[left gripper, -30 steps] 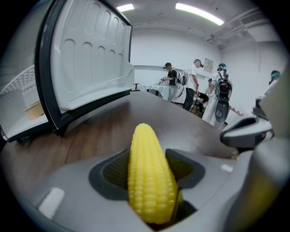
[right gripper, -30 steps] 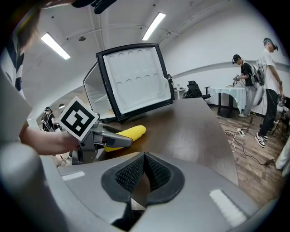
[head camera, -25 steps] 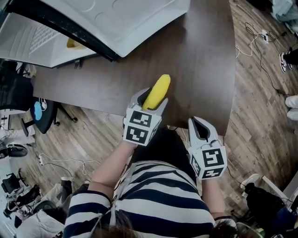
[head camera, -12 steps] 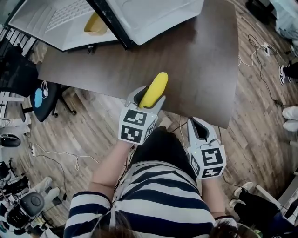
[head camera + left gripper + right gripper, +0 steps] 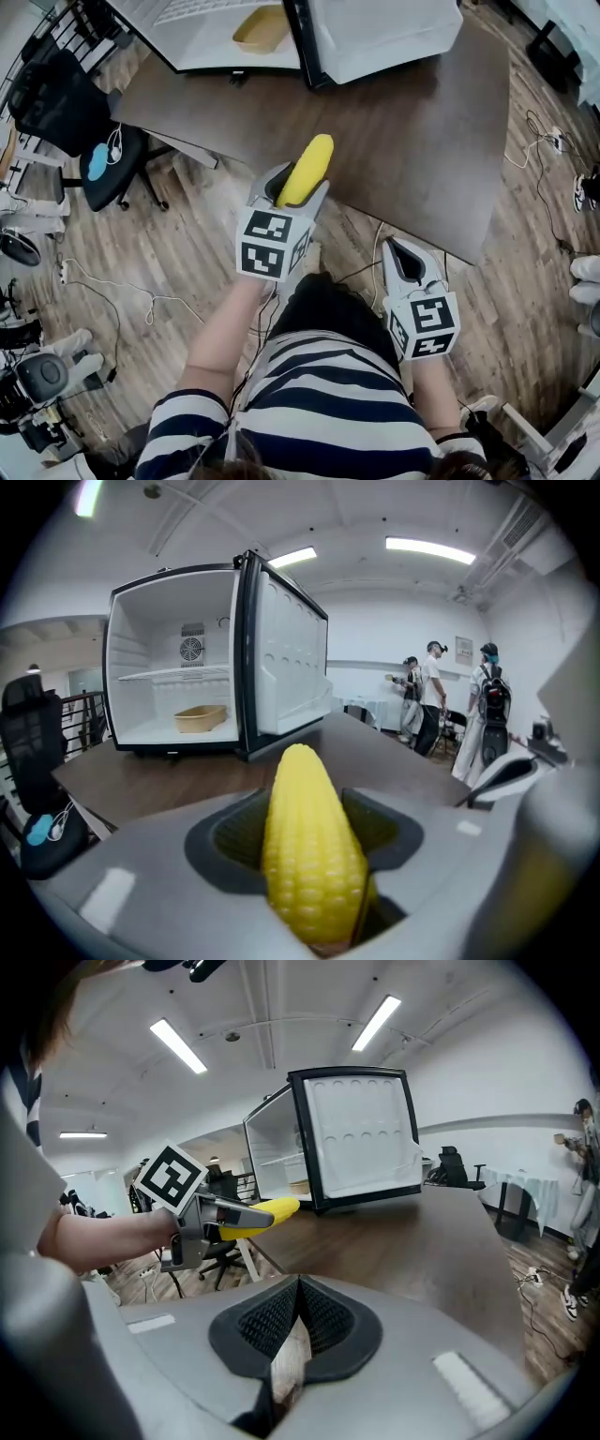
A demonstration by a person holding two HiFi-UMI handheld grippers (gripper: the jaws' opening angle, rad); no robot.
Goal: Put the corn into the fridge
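A yellow corn cob (image 5: 305,170) (image 5: 309,850) (image 5: 260,1213) sticks forward out of my left gripper (image 5: 292,193) (image 5: 314,855), which is shut on it above the near edge of the dark table (image 5: 422,141). The small white fridge (image 5: 211,663) (image 5: 281,28) (image 5: 352,1138) stands on the table's far left with its door (image 5: 286,663) swung open. Inside, a tan tray (image 5: 200,717) (image 5: 262,28) lies on the fridge floor under a bare shelf. My right gripper (image 5: 405,264) (image 5: 295,1321) hangs off the table's near edge to the right, jaws together, holding nothing.
A black office chair (image 5: 56,94) and a blue-topped stool (image 5: 98,164) stand on the wood floor left of the table. Cables trail across the floor (image 5: 122,300). Several people (image 5: 450,705) stand far off to the right of the fridge.
My left gripper with the corn has moved a little left and toward the fridge. The head view has swung, so the fridge's open interior and its tan tray now sit nearer the top centre.
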